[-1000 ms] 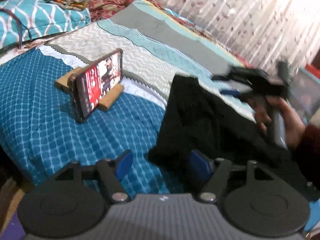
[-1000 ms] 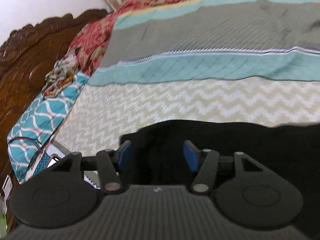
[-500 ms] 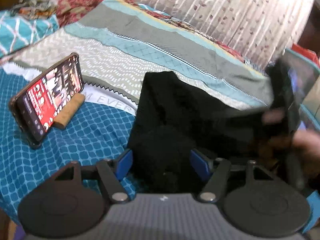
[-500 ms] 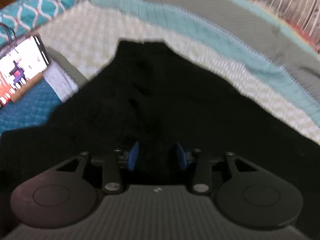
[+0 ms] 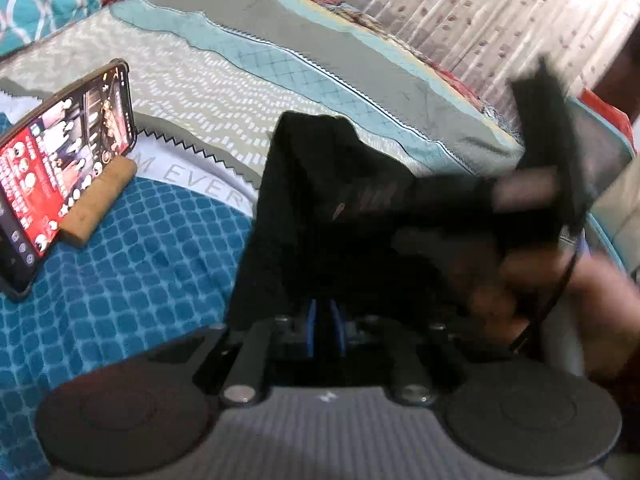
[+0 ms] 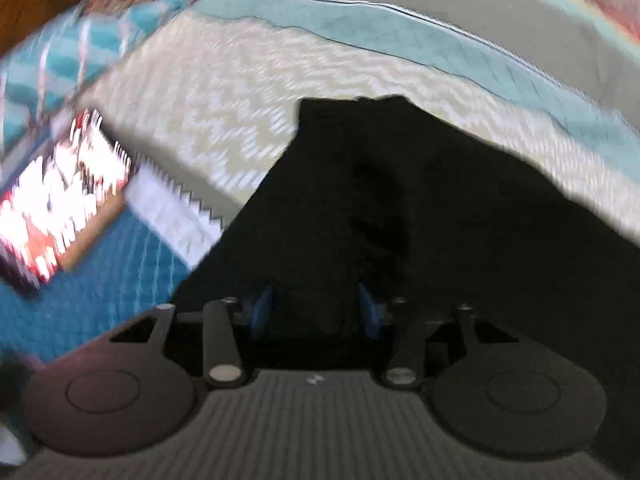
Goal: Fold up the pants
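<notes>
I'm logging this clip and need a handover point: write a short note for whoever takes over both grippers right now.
Left gripper: shut on the black pants at their near edge.
Right gripper: fingers closing, pants fabric between them; grip not yet firm.
Pants lie bunched on the patterned bedspread, right of a propped phone.
Done: both grippers brought to the cloth.
Left: finish the right grasp, then lift, spread and fold.

Black pants (image 5: 320, 200); teal honeycomb-print bedspread (image 5: 120, 280); blue tool pads (image 6: 262, 312).

At right in the left wrist view, the right gripper (image 5: 536, 184) and the hand (image 5: 592, 300) holding it smear; the phone (image 6: 60, 200) blurs unreadably at the right wrist view's left edge.
</notes>
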Tool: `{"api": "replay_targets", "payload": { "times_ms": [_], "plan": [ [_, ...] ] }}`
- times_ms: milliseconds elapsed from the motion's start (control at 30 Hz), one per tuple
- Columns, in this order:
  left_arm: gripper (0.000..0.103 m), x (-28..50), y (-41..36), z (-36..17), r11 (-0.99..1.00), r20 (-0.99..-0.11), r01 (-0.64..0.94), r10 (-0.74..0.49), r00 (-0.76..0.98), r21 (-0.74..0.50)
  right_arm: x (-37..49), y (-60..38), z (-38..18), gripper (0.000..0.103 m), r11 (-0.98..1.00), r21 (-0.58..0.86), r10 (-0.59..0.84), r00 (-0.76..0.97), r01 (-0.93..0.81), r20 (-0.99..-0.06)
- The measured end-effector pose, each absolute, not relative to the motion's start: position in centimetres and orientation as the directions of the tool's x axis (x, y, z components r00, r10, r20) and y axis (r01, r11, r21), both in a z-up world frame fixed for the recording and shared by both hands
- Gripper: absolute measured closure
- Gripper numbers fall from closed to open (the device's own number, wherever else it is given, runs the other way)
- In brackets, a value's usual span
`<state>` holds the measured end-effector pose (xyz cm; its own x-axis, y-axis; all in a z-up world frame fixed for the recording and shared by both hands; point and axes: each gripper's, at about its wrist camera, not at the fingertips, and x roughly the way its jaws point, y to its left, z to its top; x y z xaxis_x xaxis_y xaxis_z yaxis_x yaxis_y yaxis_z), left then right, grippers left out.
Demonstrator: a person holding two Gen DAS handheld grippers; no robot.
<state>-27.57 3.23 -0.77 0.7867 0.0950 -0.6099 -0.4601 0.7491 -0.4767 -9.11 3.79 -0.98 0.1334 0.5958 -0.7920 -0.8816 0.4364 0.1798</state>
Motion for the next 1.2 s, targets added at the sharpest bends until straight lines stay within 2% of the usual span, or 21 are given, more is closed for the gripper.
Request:
{"api": "replay_targets", "payload": {
  "times_ms": [167, 233, 267, 300, 333, 367, 467, 533, 633, 733, 867, 1033, 1100, 1200],
  "plan": [
    [0.094, -33.1, 1.6, 1.0, 0.737, -0.546, -0.49, 0.197, 0.814, -0.466, -8.7, 3.7, 2.1, 0.079, 0.332, 0.418, 0.768, -0.014, -0.846, -0.64],
    [0.094, -34.3, 2.0, 0.8, 0.703, -0.579, -0.555, 0.246, 0.777, -0.445, -9.0, 5.6, 0.9, 0.076, 0.347, 0.428, 0.759, -0.018, -0.834, -0.651],
    [0.092, -34.6, 2.3, 0.3, 0.678, -0.623, -0.605, 0.271, 0.733, -0.417, -9.3, 6.6, -0.4, 0.066, 0.361, 0.416, 0.742, -0.013, -0.834, -0.67],
    [0.091, -34.7, 2.6, -0.2, 0.65, -0.665, -0.649, 0.285, 0.69, -0.395, -9.5, 7.0, -1.5, 0.051, 0.371, 0.387, 0.715, -0.006, -0.844, -0.699],
    [0.091, -34.9, 2.9, -0.7, 0.626, -0.694, -0.669, 0.268, 0.668, -0.401, -9.9, 7.5, -2.6, 0.052, 0.381, 0.344, 0.681, 0.008, -0.858, -0.732],
    [0.089, -35.4, 3.0, -0.6, 0.618, -0.686, -0.656, 0.245, 0.685, -0.434, -10.1, 7.2, -2.9, 0.053, 0.38, 0.332, 0.686, 0.023, -0.863, -0.727],
    [0.073, -36.5, 2.7, 1.0, 0.602, -0.636, -0.647, 0.279, 0.72, -0.468, -9.4, 4.6, -0.9, 0.045, 0.37, 0.428, 0.737, -0.02, -0.824, -0.676],
    [0.069, -35.6, 2.9, 2.3, 0.626, -0.607, -0.629, 0.295, 0.738, -0.461, -8.4, 1.6, 0.5, 0.045, 0.351, 0.45, 0.777, -0.012, -0.821, -0.629],
    [0.058, -32.6, 2.9, 4.1, 0.692, -0.578, -0.574, 0.271, 0.769, -0.439, -5.9, -4.6, 2.1, 0.045, 0.404, 0.437, 0.796, 0.073, -0.804, -0.601],
    [0.054, -28.2, 2.6, 5.6, 0.762, -0.561, -0.508, 0.233, 0.794, -0.402, -2.0, -11.9, 2.2, 0.046, 0.526, 0.418, 0.769, 0.204, -0.741, -0.605],
    [0.049, -22.2, 2.3, 6.8, 0.823, -0.577, -0.448, 0.188, 0.795, -0.349, 4.2, -24.3, 2.9, 0.046, 0.732, 0.372, 0.654, 0.437, -0.57, -0.617],
    [0.041, -14.9, 4.0, 6.6, 0.86, -0.65, -0.456, 0.212, 0.729, -0.23, 12.7, -39.2, 5.9, 0.046, 0.94, 0.243, 0.339, 0.73, -0.239, -0.594],
    [0.038, -12.3, 5.7, 6.0, 0.838, -0.684, -0.496, 0.226, 0.693, -0.227, 15.2, -44.8, 5.9, 0.044, 0.94, 0.335, 0.262, 0.771, -0.067, -0.58],
    [0.037, -9.7, 7.8, 4.7, 0.782, -0.72, -0.565, 0.23, 0.655, -0.264, 17.3, -51.1, 4.2, 0.044, 0.837, 0.54, 0.299, 0.754, 0.087, -0.584]
  ]
}}
